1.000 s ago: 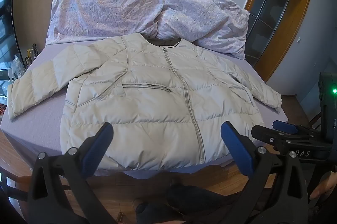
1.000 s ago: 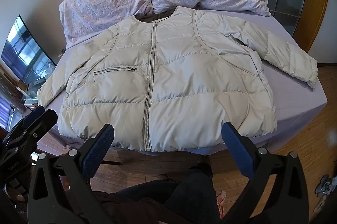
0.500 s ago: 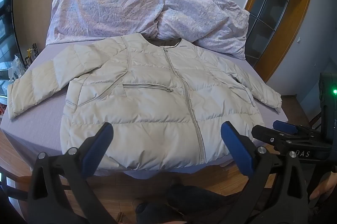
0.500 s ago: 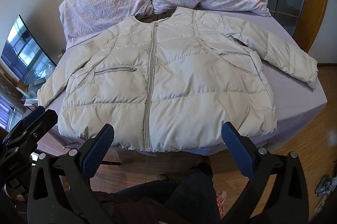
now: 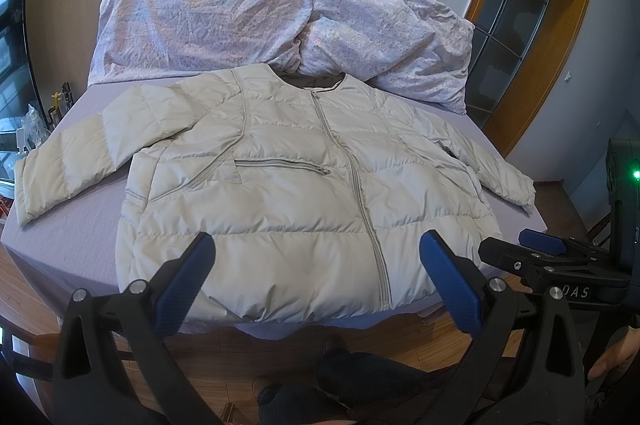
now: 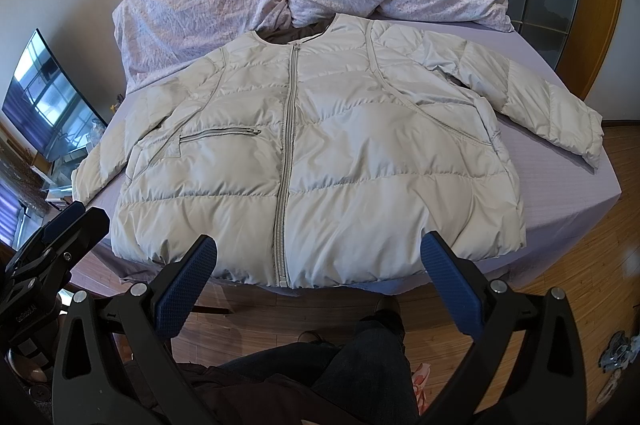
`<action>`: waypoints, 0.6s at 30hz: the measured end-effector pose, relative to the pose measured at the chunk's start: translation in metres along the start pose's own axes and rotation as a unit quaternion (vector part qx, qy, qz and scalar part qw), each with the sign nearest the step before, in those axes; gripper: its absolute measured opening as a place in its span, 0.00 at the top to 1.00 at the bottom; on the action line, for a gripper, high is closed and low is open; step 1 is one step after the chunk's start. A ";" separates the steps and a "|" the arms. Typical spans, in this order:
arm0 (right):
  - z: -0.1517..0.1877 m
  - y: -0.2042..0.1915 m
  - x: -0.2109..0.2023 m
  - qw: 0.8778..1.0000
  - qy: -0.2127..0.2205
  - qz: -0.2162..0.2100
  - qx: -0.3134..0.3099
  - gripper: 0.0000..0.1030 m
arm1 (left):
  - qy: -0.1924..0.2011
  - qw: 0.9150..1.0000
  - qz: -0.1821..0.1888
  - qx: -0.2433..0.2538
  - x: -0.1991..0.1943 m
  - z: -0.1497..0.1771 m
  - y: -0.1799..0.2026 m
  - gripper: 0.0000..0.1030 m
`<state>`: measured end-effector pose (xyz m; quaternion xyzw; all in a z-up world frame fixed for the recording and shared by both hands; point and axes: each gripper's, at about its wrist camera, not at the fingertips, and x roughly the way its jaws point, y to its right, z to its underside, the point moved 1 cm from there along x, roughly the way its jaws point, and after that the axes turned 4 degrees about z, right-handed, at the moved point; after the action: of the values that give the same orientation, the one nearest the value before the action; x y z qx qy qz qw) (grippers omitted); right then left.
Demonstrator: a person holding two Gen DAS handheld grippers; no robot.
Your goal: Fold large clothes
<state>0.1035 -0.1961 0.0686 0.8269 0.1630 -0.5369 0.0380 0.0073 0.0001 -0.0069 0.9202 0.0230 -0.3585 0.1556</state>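
- Jacket (image 5: 288,193): a pale quilted puffer lying front-up on the lavender bed (image 5: 80,225), zipped closed, both sleeves spread outward, hem at the near edge of the mattress. Its collar touches the rumpled floral duvet (image 5: 248,25) piled at the far end.
- Left gripper (image 5: 316,273): held in the air before the hem, jaws spread wide and empty; the blue fingertips (image 5: 188,277) overlap the jacket only in line of sight, and contact cannot be confirmed.
- Right gripper (image 6: 318,273): likewise released, nothing between its pads, poised short of the hem near the zip's lower end.
- Partly hidden: the hem's lower corners sit behind the gripper fingers in both views; the lining inside the neckline shows only as a dark strip.
- Cut off: a screen (image 6: 44,105) at the left frame edge; a glazed wooden door (image 5: 520,25) at the right. Small clutter on the floor (image 6: 616,349) is too blurred to identify.
- The person's dark-trousered legs (image 6: 360,365) fill the lower foreground.
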 end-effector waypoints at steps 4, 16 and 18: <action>0.000 0.000 0.000 1.000 0.000 0.000 0.000 0.01 | 0.000 1.000 0.000 0.000 0.000 0.000 0.000 0.02; 0.000 0.001 -0.001 1.000 0.001 0.000 0.000 0.01 | 0.001 1.000 0.000 0.000 0.000 0.000 0.000 0.02; 0.000 0.001 -0.001 1.000 0.001 0.000 0.000 0.01 | 0.001 1.000 0.000 0.000 0.000 0.000 0.000 0.02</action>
<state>0.1031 -0.1972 0.0698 0.8275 0.1634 -0.5358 0.0374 0.0073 0.0002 -0.0068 0.9205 0.0231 -0.3579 0.1554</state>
